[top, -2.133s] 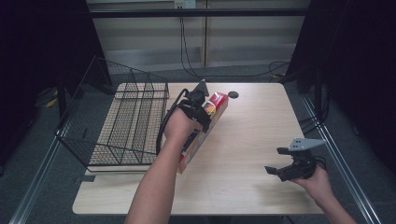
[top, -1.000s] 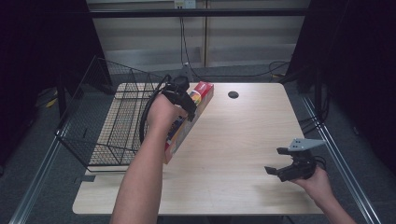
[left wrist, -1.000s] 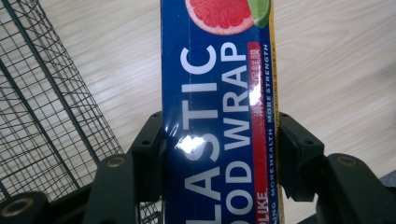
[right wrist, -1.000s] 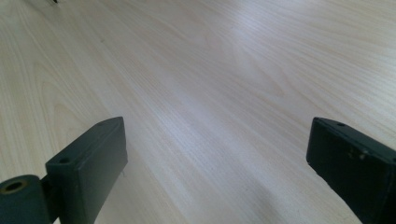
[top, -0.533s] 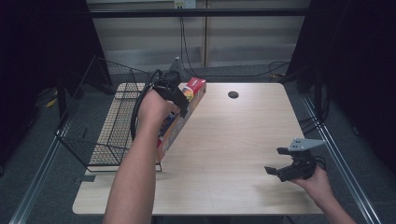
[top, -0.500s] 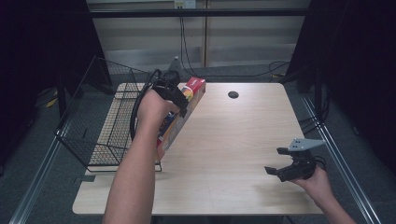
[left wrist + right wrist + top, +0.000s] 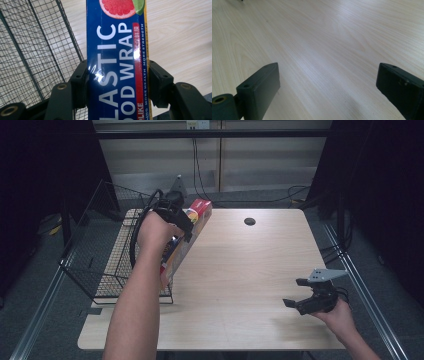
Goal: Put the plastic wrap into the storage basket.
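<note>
glossy plastic-wrap box [image 7: 117, 57], wire basket [image 7: 107, 250]

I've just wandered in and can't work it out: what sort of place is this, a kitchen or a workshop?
Probably a lab or recording setup, not a kitchen. A bare wooden table stands between dark curtains, with cables along the back wall. A person works with handheld grippers, the left gripper clamping a plastic wrap box beside a wire basket.

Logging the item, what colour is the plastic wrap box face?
Blue with white lettering on the plastic wrap box, clearest in the left gripper view.
</note>
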Action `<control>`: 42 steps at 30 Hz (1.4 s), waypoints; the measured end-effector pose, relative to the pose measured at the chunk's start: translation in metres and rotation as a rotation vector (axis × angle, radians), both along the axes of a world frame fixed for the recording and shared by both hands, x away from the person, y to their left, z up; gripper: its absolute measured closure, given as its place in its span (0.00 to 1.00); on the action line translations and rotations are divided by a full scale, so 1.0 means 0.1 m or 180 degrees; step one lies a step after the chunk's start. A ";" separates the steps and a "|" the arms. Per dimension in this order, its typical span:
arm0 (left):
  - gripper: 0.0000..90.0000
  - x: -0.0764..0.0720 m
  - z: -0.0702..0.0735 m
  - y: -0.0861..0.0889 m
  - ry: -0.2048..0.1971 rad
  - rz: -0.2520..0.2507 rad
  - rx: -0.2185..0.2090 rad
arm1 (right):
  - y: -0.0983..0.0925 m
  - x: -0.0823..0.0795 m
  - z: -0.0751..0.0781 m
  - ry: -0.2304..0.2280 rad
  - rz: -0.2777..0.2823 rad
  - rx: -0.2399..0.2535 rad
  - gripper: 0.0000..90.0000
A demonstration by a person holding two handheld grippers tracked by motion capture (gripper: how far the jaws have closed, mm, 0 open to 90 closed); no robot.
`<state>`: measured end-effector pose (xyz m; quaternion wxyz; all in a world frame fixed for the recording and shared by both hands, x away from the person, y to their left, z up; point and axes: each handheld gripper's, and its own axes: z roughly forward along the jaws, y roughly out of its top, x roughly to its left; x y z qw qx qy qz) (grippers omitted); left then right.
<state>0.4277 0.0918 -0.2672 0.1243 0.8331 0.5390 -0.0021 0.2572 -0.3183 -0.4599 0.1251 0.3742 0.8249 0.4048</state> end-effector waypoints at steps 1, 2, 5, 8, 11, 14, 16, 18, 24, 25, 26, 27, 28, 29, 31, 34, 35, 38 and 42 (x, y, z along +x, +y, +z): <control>0.49 0.00 0.01 0.01 0.0008 0.0001 0.0007 | 0.00 0.00 0.00 -0.0002 -0.0003 -0.0003 0.06; 0.49 0.00 0.02 0.02 -0.0002 0.0033 -0.0009 | 0.00 0.00 0.00 0.0011 0.0001 0.0003 0.06; 0.49 -0.01 0.05 0.06 0.0010 0.0036 0.0003 | 0.00 0.00 0.00 -0.0003 -0.0005 0.0001 0.06; 0.49 -0.01 0.06 0.07 0.0008 0.0049 0.0009 | 0.00 0.00 0.00 0.0002 -0.0009 0.0005 0.06; 0.49 -0.02 0.09 0.11 0.0019 0.0048 0.0024 | 0.00 0.00 0.00 -0.0002 -0.0010 0.0005 0.06; 0.49 -0.02 0.12 0.16 -0.0007 0.0082 0.0018 | 0.00 0.00 0.00 -0.0003 -0.0011 0.0008 0.06; 0.50 -0.03 0.13 0.16 -0.0004 0.0107 0.0009 | -0.01 0.00 0.00 -0.0006 -0.0011 0.0009 0.06; 0.49 -0.03 0.15 0.20 -0.0016 0.0113 0.0025 | -0.01 0.00 0.01 0.0005 -0.0015 0.0012 0.06; 0.49 -0.04 0.19 0.25 -0.0022 0.0181 0.0020 | 0.00 0.00 0.00 0.0006 -0.0004 0.0008 0.06; 0.49 -0.03 0.20 0.27 -0.0032 0.0145 0.0029 | 0.00 0.00 0.00 0.0006 -0.0004 0.0008 0.06; 0.49 -0.05 0.20 0.27 -0.0034 0.0217 0.0013 | 0.00 0.00 0.00 -0.0001 -0.0008 0.0005 0.06; 0.49 -0.05 0.21 0.30 -0.0060 0.0232 0.0042 | 0.00 0.00 0.00 -0.0001 -0.0006 0.0003 0.06; 0.49 -0.05 0.21 0.30 -0.0060 0.0232 0.0042 | 0.00 0.00 0.00 -0.0001 -0.0006 0.0003 0.06; 0.49 -0.05 0.21 0.31 -0.0095 0.0295 0.0019 | 0.00 0.00 0.00 -0.0001 -0.0005 0.0005 0.06; 0.49 -0.05 0.23 0.36 -0.0086 0.0312 0.0030 | 0.00 0.00 0.00 0.0005 -0.0004 0.0013 0.06; 0.49 -0.05 0.24 0.40 -0.0073 0.0321 0.0047 | 0.00 0.01 0.00 -0.0003 -0.0005 0.0002 0.06; 0.50 -0.06 0.25 0.40 -0.0093 0.0363 0.0035 | 0.00 0.01 -0.01 -0.0004 -0.0016 0.0000 0.06; 0.49 -0.06 0.27 0.43 -0.0109 0.0372 0.0064 | 0.01 0.02 -0.01 0.0005 -0.0021 0.0008 0.06; 0.49 -0.06 0.30 0.50 -0.0120 0.0392 0.0064 | 0.01 0.01 -0.01 0.0019 -0.0003 0.0004 0.06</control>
